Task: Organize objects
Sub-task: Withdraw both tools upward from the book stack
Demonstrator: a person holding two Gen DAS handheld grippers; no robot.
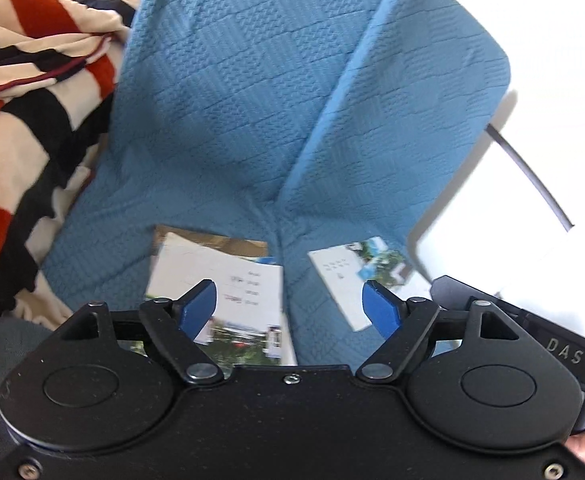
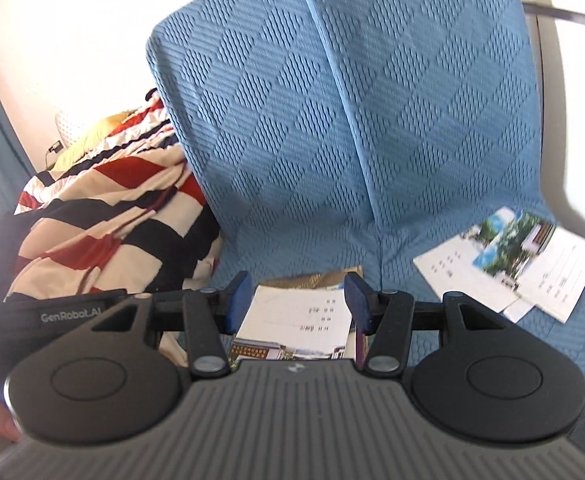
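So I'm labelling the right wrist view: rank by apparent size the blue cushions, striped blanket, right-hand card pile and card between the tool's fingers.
1. blue cushions
2. striped blanket
3. and 4. unsure: right-hand card pile and card between the fingers look alike, and the tool hides part of the latter.

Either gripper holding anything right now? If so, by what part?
No. Left gripper and right gripper are both open above the cards on the blue cushion.
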